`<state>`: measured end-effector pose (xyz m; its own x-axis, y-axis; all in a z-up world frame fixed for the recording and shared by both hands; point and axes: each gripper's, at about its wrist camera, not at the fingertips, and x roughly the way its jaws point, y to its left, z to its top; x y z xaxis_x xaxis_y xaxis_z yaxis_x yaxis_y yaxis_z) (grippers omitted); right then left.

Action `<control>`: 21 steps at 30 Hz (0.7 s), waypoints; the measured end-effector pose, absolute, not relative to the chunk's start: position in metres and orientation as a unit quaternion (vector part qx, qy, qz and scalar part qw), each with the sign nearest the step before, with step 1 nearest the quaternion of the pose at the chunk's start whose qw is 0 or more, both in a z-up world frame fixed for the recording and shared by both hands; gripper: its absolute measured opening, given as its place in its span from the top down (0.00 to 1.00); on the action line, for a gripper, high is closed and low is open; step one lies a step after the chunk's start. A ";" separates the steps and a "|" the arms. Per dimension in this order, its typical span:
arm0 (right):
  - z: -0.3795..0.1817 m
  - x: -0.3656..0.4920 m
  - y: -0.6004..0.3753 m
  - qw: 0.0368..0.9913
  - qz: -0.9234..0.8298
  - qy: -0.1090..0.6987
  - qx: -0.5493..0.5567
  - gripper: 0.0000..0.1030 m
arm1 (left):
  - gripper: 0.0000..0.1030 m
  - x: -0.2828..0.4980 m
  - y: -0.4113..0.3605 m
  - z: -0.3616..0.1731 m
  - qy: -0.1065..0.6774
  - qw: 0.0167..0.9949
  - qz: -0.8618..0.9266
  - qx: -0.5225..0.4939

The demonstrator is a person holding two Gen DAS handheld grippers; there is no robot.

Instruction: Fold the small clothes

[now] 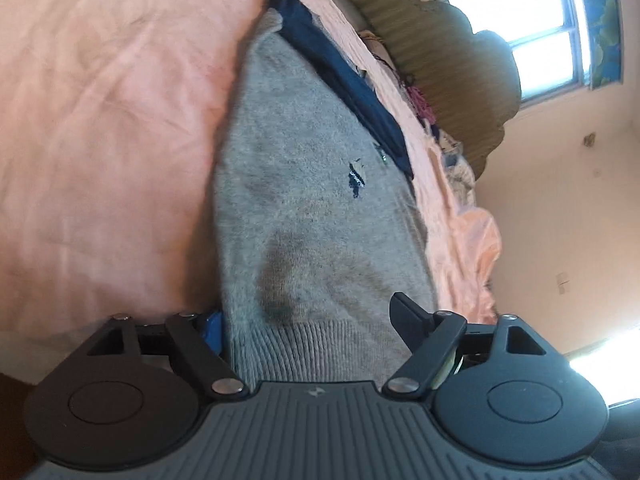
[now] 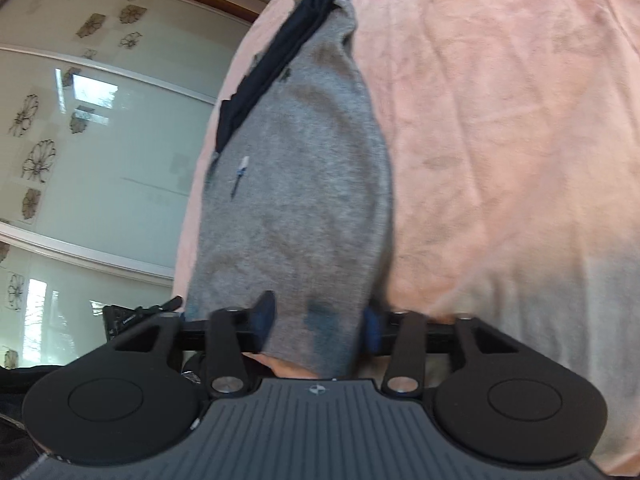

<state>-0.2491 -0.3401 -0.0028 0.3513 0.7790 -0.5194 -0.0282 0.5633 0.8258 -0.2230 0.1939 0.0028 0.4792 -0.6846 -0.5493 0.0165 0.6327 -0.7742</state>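
Note:
A small grey knit sweater point(image 1: 304, 184) with navy trim and a small embroidered logo point(image 1: 355, 178) stretches away from my left gripper point(image 1: 308, 328) over a pink bedsheet point(image 1: 100, 120). Its ribbed hem lies between my left gripper's two fingers, which stand apart on either side of the cloth; I cannot tell whether they pinch it. The same sweater point(image 2: 296, 184) shows in the right wrist view, its near end bunched between the fingers of my right gripper point(image 2: 316, 320), which is shut on it. The navy part point(image 2: 280, 52) runs along the sweater's far left edge.
The pink sheet point(image 2: 500, 120) covers the bed. A padded olive headboard point(image 1: 432, 52) and a pile of clothes point(image 1: 448, 148) lie at the bed's far side, below a bright window point(image 1: 520, 32). Sliding wardrobe doors with flower prints point(image 2: 100, 140) stand left of the bed.

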 end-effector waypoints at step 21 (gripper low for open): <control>0.073 -0.175 -0.346 0.780 0.326 0.387 0.368 0.89 | 0.96 -0.137 0.198 0.079 0.342 0.832 -0.247 -0.361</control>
